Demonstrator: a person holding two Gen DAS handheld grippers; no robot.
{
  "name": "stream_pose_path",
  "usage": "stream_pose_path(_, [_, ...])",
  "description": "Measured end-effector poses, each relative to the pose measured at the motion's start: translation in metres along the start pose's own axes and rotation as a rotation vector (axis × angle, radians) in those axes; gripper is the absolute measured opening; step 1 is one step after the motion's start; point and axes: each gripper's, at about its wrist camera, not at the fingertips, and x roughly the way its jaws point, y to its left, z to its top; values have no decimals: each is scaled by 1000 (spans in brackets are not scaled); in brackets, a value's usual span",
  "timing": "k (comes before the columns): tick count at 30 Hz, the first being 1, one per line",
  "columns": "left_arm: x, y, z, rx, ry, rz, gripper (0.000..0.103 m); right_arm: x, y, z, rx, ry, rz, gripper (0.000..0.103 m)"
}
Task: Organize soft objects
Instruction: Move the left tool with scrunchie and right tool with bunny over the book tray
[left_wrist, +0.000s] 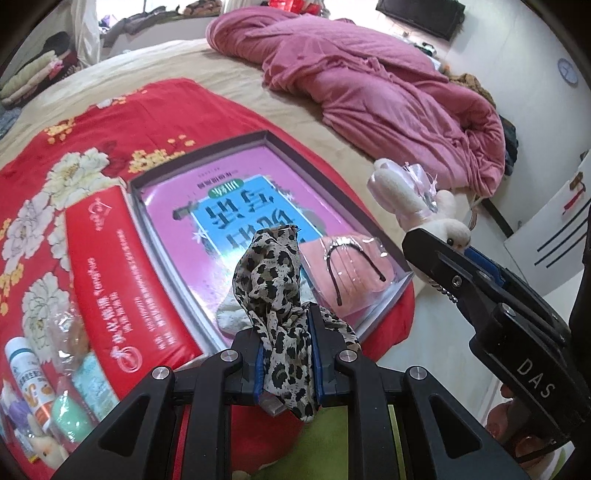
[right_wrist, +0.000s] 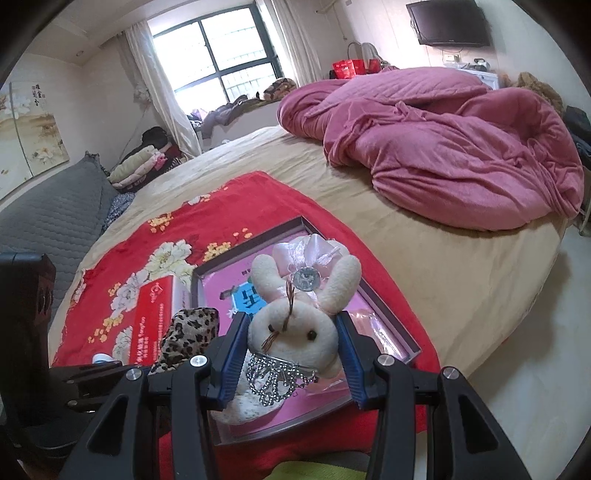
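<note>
A leopard-print cloth (left_wrist: 275, 291) is pinched between the blue pads of the left gripper (left_wrist: 287, 354), whose jaws are drawn nearly together on it; the cloth stands up bunched above the near end of a shallow open box (left_wrist: 207, 236). A white plush rabbit (right_wrist: 295, 325) with a pink bow and a bead chain is clasped by the head between the pads of the right gripper (right_wrist: 291, 350), and it is held over the same box. In the box a pink book (left_wrist: 221, 221), a wrapped pink item (left_wrist: 354, 273) and a pale sock (left_wrist: 236, 314) are seen. The box is set on a red floral blanket (left_wrist: 74, 147) spread over the bed (right_wrist: 443, 258), with a red tissue pack (left_wrist: 122, 288) just beside it. Small bottles (left_wrist: 26, 373) and toys are seen at the blanket's near left edge. A crumpled pink quilt (right_wrist: 443, 147) is piled farther back.
</note>
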Motion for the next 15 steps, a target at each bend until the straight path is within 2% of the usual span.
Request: stream_pose_path(15, [45, -4, 6, 10, 74, -8, 20, 35, -17, -6, -10, 74, 9, 47])
